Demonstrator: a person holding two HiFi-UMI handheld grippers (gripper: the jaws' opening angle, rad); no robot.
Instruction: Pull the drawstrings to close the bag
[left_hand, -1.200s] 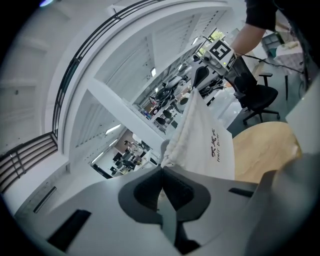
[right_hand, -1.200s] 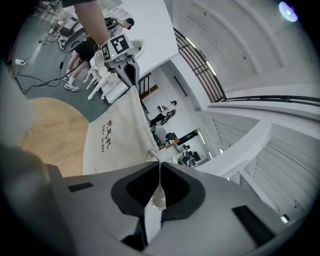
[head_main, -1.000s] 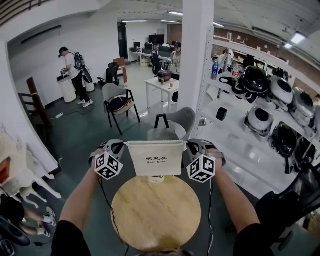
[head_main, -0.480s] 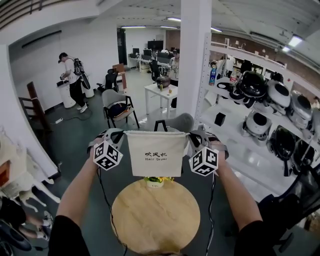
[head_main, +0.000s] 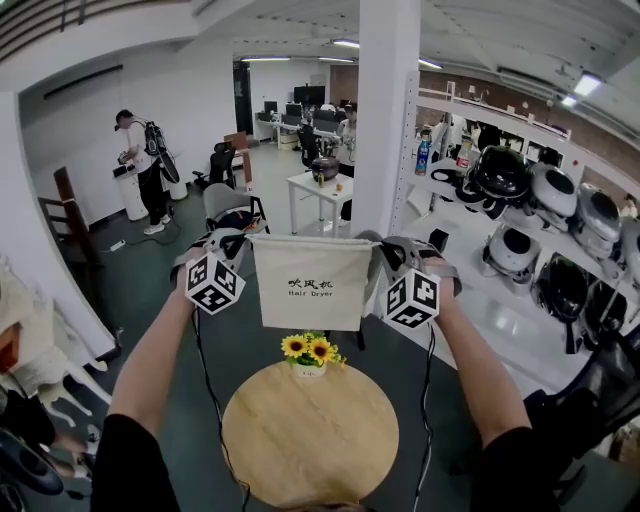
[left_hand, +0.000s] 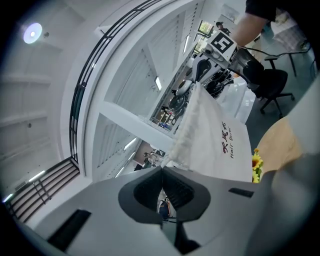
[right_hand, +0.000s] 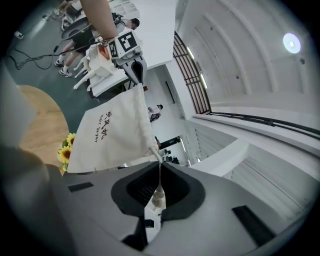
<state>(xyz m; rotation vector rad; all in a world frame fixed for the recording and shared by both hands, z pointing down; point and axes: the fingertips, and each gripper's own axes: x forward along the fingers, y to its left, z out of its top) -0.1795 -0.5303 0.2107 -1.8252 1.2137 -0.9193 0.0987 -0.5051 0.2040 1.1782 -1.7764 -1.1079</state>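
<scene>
Above the round wooden counter (head_main: 310, 440) and its small sunflowers (head_main: 308, 349), the cream bag (head_main: 312, 285) hangs in the air, stretched flat between both grippers. At its top left corner the left gripper (head_main: 246, 240) has its fingers (left_hand: 142, 190) clamped on the left drawstring (left_hand: 165, 163). At the top right corner the right gripper (head_main: 376, 244) pinches the right drawstring (right_hand: 159, 172) the same way.

Sunflowers (head_main: 309, 349) on table (head_main: 310, 440) edge obstruct below bag (head_main: 311, 283); pillar (head_main: 388, 120) behind; floor (head_main: 130, 270) open left.
</scene>
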